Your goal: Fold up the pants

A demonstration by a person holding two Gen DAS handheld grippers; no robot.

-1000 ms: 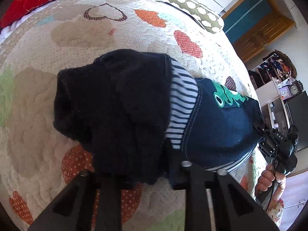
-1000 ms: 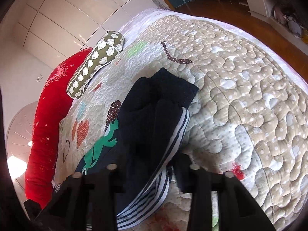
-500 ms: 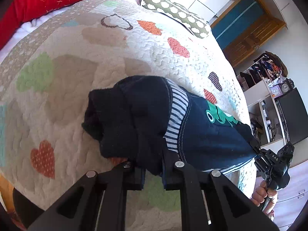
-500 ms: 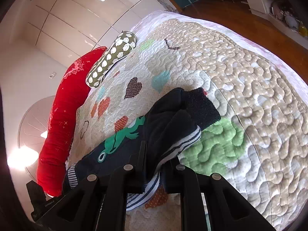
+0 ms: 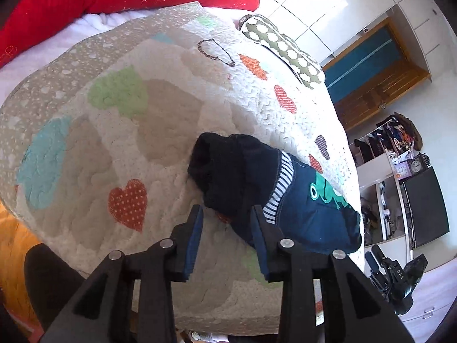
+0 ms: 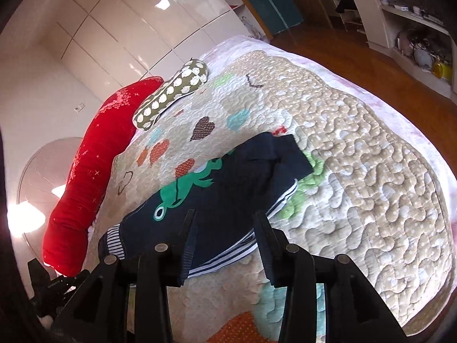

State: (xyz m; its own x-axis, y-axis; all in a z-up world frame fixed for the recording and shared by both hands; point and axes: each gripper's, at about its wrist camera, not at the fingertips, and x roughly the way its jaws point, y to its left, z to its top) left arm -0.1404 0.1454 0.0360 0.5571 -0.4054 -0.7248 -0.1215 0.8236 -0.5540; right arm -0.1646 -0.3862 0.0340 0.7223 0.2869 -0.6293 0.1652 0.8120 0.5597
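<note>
Dark navy pants [image 5: 302, 208] with a green frog print and striped trim lie folded on the quilted bed [image 5: 160, 120]. In the left wrist view my left gripper [image 5: 227, 217] is open, its jaws just in front of the dark cuff end, holding nothing. In the right wrist view the pants [image 6: 228, 197] lie flat, leg ends doubled back over the body. My right gripper [image 6: 225, 223] is open just above the striped edge, holding nothing.
A red bolster [image 6: 94, 154] and a green spotted pillow [image 6: 171, 94] lie at the head of the bed. Shelves, a dark screen [image 5: 425, 205] and wooden floor [image 6: 371, 48] lie beyond the bed. A camera on a tripod [image 5: 394, 274] stands beside the bed edge.
Both grippers were shut on the pants; both have opened, let the cloth drop onto the quilt and pulled back from it.
</note>
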